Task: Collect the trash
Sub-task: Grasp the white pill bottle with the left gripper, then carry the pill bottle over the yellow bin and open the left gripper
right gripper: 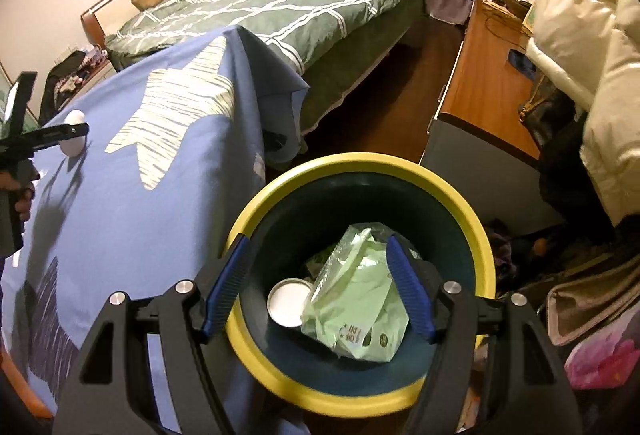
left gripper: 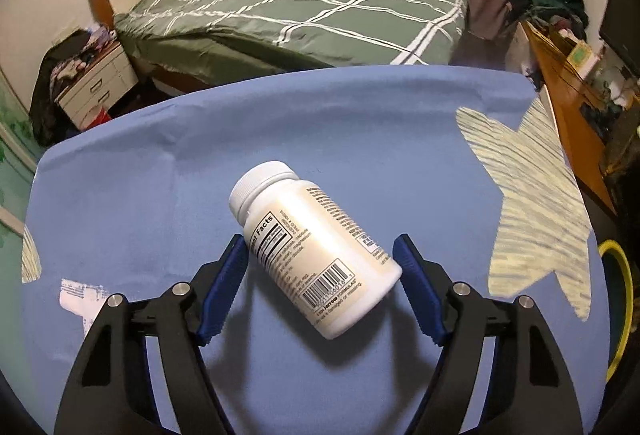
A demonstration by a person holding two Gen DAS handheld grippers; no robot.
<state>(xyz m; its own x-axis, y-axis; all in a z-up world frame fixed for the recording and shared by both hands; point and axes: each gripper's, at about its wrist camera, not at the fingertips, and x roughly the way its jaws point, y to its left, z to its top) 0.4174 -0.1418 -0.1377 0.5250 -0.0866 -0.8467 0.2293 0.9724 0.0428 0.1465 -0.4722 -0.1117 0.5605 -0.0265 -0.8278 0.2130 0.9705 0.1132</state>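
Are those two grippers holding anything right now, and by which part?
Nothing is held. The left gripper straddles the bottle without squeezing it. The right gripper is open over the bin.

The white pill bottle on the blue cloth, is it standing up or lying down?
Lying down. The white pill bottle rests on its side, cap pointing away, label facing up.

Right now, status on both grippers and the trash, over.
Left gripper open, straddling white bottle on blue cloth. Right gripper open above bin; green bag inside. Nothing blocking.
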